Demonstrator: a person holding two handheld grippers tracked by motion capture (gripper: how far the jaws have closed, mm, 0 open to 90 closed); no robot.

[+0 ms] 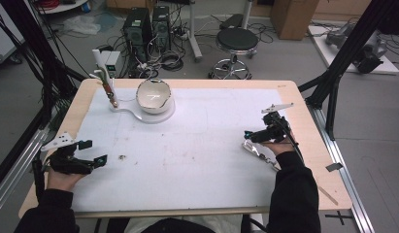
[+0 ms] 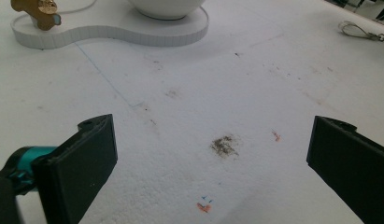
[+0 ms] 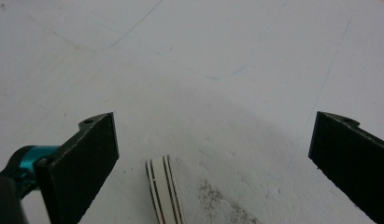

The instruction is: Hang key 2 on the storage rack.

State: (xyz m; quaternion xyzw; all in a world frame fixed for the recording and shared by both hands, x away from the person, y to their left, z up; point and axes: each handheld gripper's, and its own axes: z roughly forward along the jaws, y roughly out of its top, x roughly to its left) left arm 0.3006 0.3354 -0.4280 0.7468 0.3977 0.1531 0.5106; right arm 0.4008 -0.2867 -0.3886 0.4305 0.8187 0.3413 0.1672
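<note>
- The right gripper (image 1: 250,137) hangs low over the bench, fingers (image 3: 82,158) spread wide and empty, with a flat metallic tool (image 3: 164,193) just below and between them.
- To grip it well, I'd judge: lower straight, centre the fingers across the narrow ribbed end, and close squarely so it cannot skid on the white mat (image 1: 197,160).
- The tool is slim, silvery and grooved lengthwise; in the high view it (image 1: 259,154) lies near the right edge, slanting toward the person.
- The left gripper (image 1: 92,153) rests at the left, fingers (image 2: 82,163) wide apart, holding nothing.
- Farther back stands a white bowl (image 1: 153,96) on its base.
</note>
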